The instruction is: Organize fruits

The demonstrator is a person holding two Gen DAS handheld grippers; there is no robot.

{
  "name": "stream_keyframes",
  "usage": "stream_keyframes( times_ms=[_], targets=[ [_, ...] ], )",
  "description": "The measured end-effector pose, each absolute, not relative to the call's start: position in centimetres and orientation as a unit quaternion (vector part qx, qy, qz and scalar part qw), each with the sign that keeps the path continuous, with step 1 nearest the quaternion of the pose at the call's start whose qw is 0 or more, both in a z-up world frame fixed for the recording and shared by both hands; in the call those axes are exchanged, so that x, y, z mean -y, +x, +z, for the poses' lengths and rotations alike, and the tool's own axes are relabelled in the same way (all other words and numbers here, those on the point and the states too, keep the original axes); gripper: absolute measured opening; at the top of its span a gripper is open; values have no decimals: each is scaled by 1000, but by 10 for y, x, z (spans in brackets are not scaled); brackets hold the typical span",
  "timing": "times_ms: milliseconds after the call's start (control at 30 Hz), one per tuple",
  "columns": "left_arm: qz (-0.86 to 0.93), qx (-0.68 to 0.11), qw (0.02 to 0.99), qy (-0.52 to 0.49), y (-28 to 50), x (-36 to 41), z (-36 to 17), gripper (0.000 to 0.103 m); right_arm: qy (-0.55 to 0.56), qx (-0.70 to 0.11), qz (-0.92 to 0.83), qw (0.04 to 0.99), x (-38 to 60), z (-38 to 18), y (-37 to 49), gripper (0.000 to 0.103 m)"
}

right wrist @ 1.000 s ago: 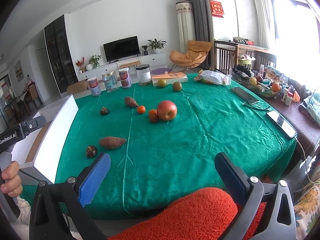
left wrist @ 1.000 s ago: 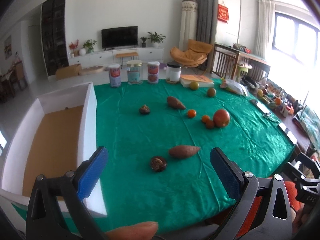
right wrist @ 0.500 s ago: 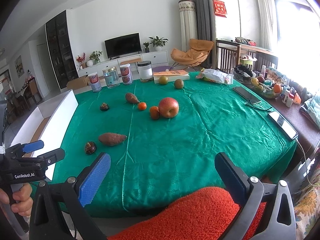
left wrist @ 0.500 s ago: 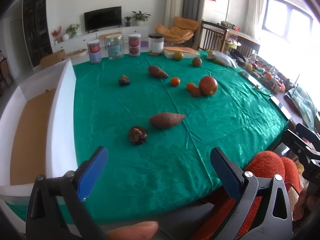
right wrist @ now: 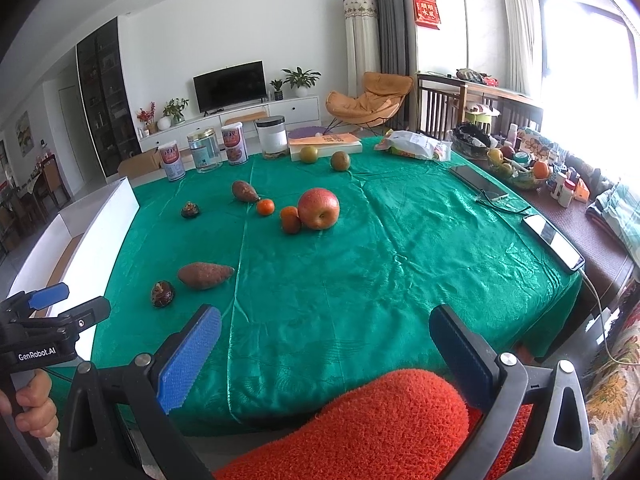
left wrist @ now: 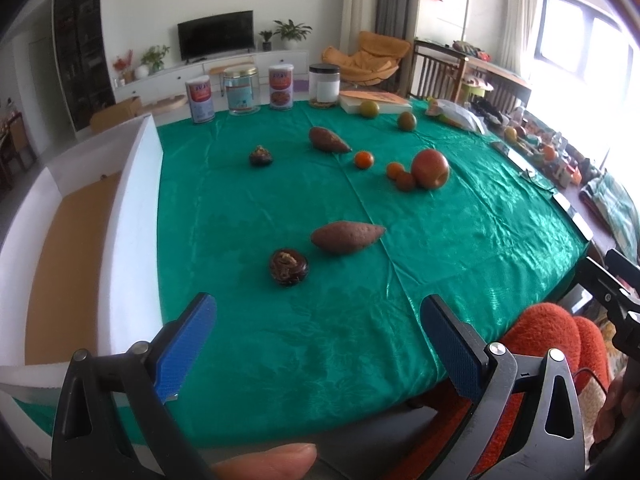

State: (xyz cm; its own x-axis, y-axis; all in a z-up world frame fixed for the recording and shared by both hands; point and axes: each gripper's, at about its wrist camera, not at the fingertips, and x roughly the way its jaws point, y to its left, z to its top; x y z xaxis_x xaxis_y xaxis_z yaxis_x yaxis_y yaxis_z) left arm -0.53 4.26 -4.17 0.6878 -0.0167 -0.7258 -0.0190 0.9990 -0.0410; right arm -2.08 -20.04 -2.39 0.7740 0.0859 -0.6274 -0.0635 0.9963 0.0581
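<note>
1. The left gripper (left wrist: 316, 332) has its blue pads wide apart and holds nothing. It hangs over the near edge of the green cloth (left wrist: 460, 240), pointing toward the dark round fruit (left wrist: 288, 267). I think it is held open like this because that fruit is the closest one to take.
2. The right gripper (right wrist: 324, 344) is also spread open and empty, low at the near edge of the cloth, above an orange fuzzy sleeve (right wrist: 384, 424). It seems to wait.
3. The white box (left wrist: 132, 216) lies along the left side of the cloth. Its brown floor looks bare, so probably the fruits must go there and the sorting is not yet started.
4. The fruits lie scattered on the cloth. The dark round fruit is near the box, with a brown pointed one (left wrist: 346, 237) just beside it. Farther from the box are the red apple (left wrist: 430, 168), touching small orange fruits (left wrist: 402, 176).
5. The apple looks smooth and round; it may roll when touched.
</note>
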Motion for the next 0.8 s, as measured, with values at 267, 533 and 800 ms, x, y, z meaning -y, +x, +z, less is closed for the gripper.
stream_keyframes(
  times_ms=[267, 533, 800],
  targets=[
    [9, -408, 913, -24, 3, -48, -59, 102, 13, -333, 43, 942, 196, -24, -22, 103],
    [24, -466, 884, -19, 47, -51, -127, 102, 6, -338, 50, 940, 190, -26, -23, 103],
    [45, -483, 874, -17, 66, -59, -158, 103, 12, -346, 51, 937, 191, -31, -19, 103]
  ],
)
